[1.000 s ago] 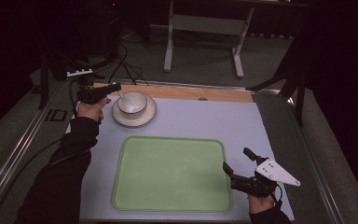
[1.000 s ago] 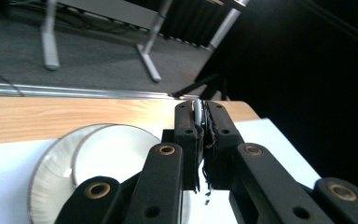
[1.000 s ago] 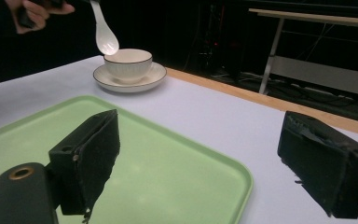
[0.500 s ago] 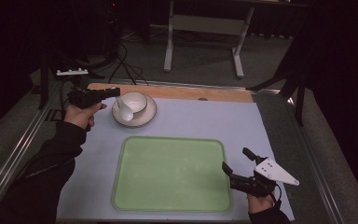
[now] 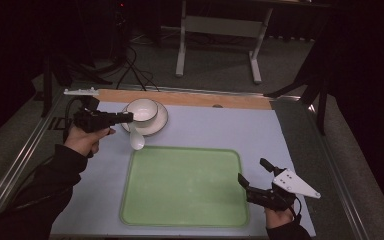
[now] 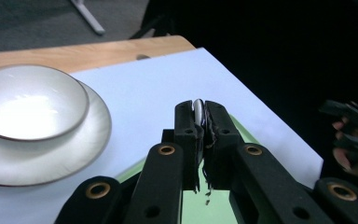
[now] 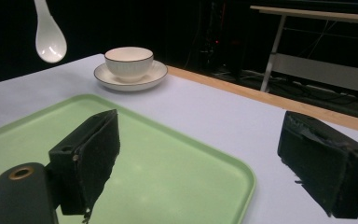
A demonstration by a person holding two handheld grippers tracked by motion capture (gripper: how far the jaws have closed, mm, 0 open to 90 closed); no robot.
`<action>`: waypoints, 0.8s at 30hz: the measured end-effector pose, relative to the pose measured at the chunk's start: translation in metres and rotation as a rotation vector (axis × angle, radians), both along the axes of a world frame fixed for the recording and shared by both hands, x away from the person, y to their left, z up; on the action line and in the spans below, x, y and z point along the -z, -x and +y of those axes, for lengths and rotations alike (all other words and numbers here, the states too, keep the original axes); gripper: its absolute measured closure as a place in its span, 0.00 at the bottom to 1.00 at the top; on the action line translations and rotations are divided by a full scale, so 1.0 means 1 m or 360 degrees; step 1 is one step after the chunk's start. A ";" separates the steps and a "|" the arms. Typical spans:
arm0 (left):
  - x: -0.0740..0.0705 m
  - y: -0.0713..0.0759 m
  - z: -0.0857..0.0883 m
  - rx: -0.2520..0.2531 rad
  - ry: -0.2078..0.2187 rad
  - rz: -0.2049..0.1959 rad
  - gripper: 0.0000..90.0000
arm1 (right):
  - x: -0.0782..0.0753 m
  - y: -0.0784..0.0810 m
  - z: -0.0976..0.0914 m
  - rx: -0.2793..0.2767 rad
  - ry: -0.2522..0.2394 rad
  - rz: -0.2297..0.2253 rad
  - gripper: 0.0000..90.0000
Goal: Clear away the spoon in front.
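My left gripper (image 5: pixel 128 117) is shut on the handle of a white ceramic spoon (image 5: pixel 137 140). The spoon hangs down in the air, just in front of the saucer. In the left gripper view the spoon handle (image 6: pixel 198 108) shows edge-on between the closed jaws of the left gripper (image 6: pixel 199 112). A white bowl (image 5: pixel 142 110) sits on a white saucer (image 5: pixel 159 123) at the table's far left. My right gripper (image 5: pixel 252 170) hovers open at the right edge of the green tray (image 5: pixel 182 186), with nothing between its jaws. The right gripper view shows the spoon (image 7: pixel 49 37) hanging at upper left.
A pale blue mat (image 5: pixel 215 131) covers the table, with a wooden strip (image 5: pixel 195 98) along the far edge. Metal rails border both table sides. Cables and a desk frame (image 5: pixel 220 30) stand on the floor beyond.
My left gripper has lifted the spoon out of the bowl and drawn it toward the person, so it now hangs in front of the saucer. The right gripper has stayed put.
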State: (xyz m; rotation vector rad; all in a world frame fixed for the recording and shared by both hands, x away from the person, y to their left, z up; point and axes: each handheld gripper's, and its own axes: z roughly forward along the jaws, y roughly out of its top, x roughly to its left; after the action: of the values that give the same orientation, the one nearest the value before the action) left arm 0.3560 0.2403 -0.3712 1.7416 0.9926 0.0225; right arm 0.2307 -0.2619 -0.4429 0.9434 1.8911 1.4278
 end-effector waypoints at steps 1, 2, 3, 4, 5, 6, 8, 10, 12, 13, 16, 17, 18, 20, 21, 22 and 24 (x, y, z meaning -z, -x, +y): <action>0.001 0.002 -0.001 0.0010 -0.0008 0.0005 0.95 | 0.000 0.000 0.000 0.0000 0.0001 0.0000 0.14; 0.003 0.004 -0.002 0.0034 -0.0009 0.0007 0.95 | 0.000 0.000 0.000 0.0000 0.0000 0.0002 0.14; 0.004 0.006 -0.003 0.0049 -0.0008 0.0014 0.95 | 0.000 0.000 0.000 0.0000 -0.0004 0.0006 0.14; 0.006 0.009 -0.005 0.0075 -0.0013 0.0016 0.95 | 0.000 0.000 0.000 0.0001 -0.0004 0.0007 0.14; 0.007 0.011 -0.006 0.0088 -0.0015 0.0020 0.95 | 0.000 0.000 0.000 0.0001 -0.0008 0.0009 0.14; 0.009 0.013 -0.009 0.0117 -0.0030 0.0023 0.95 | 0.000 -0.001 0.000 0.0001 -0.0010 0.0009 0.14; 0.011 0.017 -0.012 0.0144 -0.0054 0.0031 0.95 | 0.000 -0.001 -0.001 0.0002 -0.0014 0.0011 0.14; 0.015 0.021 -0.015 0.0186 -0.0075 0.0044 0.95 | 0.001 -0.001 -0.001 0.0003 -0.0018 0.0017 0.14; 0.019 0.023 -0.016 0.0207 -0.0072 0.0067 0.95 | 0.000 -0.001 -0.001 -0.0002 -0.0017 0.0015 0.14; 0.020 0.024 -0.017 0.0218 -0.0080 0.0071 0.95 | 0.000 -0.001 -0.001 -0.0002 -0.0017 0.0014 0.14; 0.029 0.028 -0.022 0.0264 -0.0106 0.0104 0.95 | 0.001 -0.001 0.000 -0.0005 -0.0015 0.0019 0.14; 0.031 0.029 -0.024 0.0278 -0.0123 0.0113 0.95 | 0.001 -0.001 0.000 -0.0005 -0.0015 0.0020 0.14; 0.034 0.030 -0.025 0.0298 -0.0129 0.0123 0.95 | 0.001 -0.001 0.000 -0.0005 -0.0015 0.0021 0.14; 0.039 0.032 -0.028 0.0322 -0.0155 0.0155 0.95 | 0.001 -0.001 -0.001 -0.0003 -0.0015 0.0020 0.14; 0.041 0.032 -0.030 0.0344 -0.0186 0.0170 0.95 | 0.001 -0.001 -0.001 -0.0003 -0.0017 0.0022 0.14; 0.044 0.033 -0.031 0.0354 -0.0209 0.0181 0.95 | 0.001 -0.001 -0.001 -0.0002 -0.0017 0.0023 0.14; 0.049 0.033 -0.034 0.0394 -0.0229 0.0217 0.95 | 0.001 -0.002 -0.001 -0.0004 -0.0018 0.0024 0.14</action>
State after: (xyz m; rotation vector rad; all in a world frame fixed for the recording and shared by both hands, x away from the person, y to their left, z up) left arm 0.3229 0.2063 -0.4201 2.0098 0.8833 -0.1898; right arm 0.2323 -0.2630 -0.4442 0.9601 1.8976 1.4385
